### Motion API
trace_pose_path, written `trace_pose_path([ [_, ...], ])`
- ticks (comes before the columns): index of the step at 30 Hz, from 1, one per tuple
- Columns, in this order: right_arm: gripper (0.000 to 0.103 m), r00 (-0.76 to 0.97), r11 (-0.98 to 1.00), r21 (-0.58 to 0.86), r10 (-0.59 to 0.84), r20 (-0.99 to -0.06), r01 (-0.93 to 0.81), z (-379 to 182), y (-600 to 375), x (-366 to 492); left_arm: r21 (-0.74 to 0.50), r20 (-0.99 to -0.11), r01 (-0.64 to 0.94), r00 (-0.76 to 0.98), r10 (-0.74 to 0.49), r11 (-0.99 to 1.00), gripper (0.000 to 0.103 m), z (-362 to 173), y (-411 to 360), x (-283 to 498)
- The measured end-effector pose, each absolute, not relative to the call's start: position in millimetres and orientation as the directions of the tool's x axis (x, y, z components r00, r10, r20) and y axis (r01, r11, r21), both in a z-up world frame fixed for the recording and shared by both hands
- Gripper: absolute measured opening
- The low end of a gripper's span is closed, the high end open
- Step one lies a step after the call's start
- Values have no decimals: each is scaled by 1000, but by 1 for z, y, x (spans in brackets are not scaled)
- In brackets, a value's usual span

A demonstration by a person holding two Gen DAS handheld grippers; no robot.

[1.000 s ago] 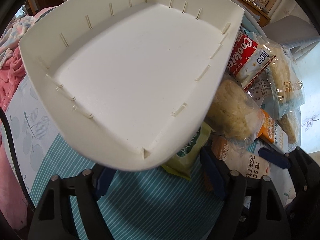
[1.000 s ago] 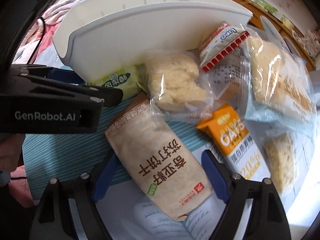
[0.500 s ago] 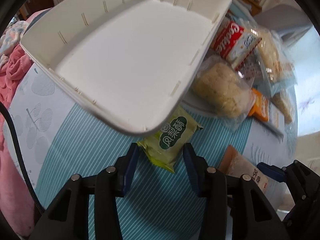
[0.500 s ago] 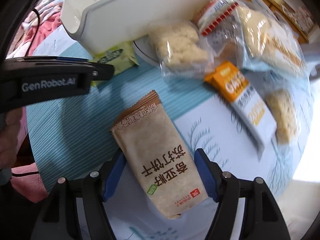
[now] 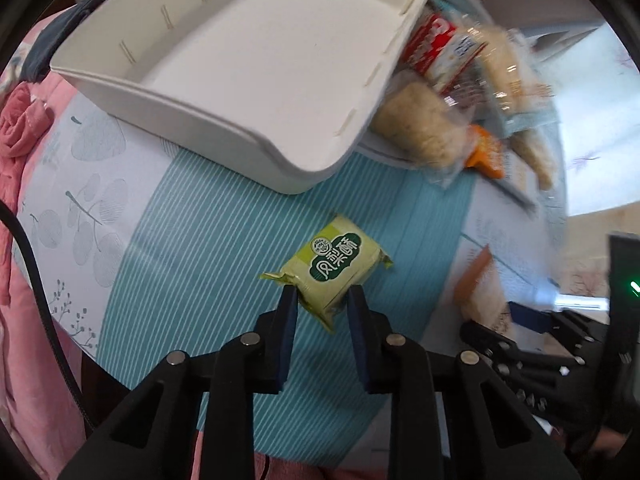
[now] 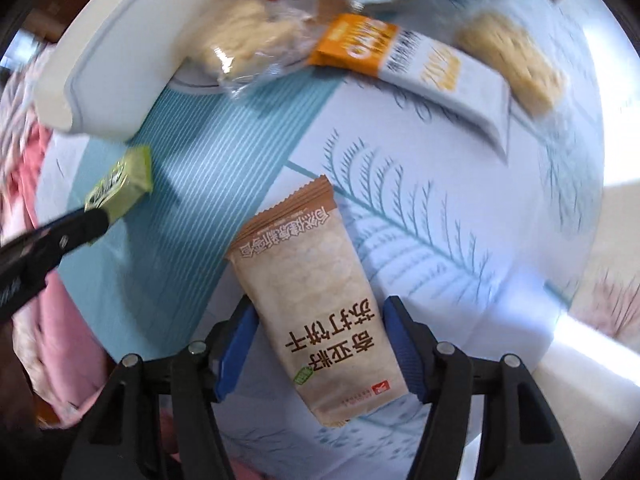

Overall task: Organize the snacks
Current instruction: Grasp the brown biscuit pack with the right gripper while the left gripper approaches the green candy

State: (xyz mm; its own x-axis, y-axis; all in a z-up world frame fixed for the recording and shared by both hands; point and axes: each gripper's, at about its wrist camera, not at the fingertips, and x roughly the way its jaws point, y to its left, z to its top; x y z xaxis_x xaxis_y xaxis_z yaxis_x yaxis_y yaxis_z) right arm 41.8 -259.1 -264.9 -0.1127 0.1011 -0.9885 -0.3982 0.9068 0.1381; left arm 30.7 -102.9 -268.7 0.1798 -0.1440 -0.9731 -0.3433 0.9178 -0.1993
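At centre frame, left gripper [image 5: 322,302] now pinching green packet [image 5: 334,266], lifted clear from under white tray [image 5: 256,92] edge since a second ago. Right gripper [image 6: 316,340] clamped on brown cracker bag [image 6: 312,292], raised too. Both ready for tray. Legible: "苏打饼干"; orange box [image 6: 404,54] lettering blurred.

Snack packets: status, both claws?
Left claw shut on green packet. Right claw shut on brown cracker packet. White bin empty, other snacks crowd its far side.

Tray [image 5: 248,60] matt white plastic; green packet [image 5: 334,266] glossy foil; tablecloth [image 5: 192,264] smooth.
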Motion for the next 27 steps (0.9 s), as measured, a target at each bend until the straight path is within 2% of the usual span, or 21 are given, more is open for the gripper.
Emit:
trace_pose_path([
  [2,62,-141,922,179,137,-980,-343,-264,-275,64,-220,-967,-333,196,-161,917,20,-255,-90,23],
  [6,60,-194,941,273,235,-953,-201,-260,-291,74,-244,-955,-299,238,-176,923,5,-225,-87,26],
  [13,60,-206,938,334,310,-928,-90,-247,-315,96,-279,-926,-243,323,-194,929,5,-188,-65,19],
  [17,60,-168,941,333,319,-933,-63,-230,-311,100,-288,-924,-211,317,-213,934,5,-189,-54,23],
  [19,60,-143,944,327,317,-937,-49,-218,-321,84,-301,-926,-176,288,-243,937,9,-196,-51,26],
  [23,60,-113,949,313,314,-943,24,-210,-339,79,-285,-946,-106,192,-261,953,29,-214,-60,31],
  [27,60,-98,946,310,319,-943,95,-210,-354,73,-234,-971,-41,55,-232,971,33,-242,-76,36],
])
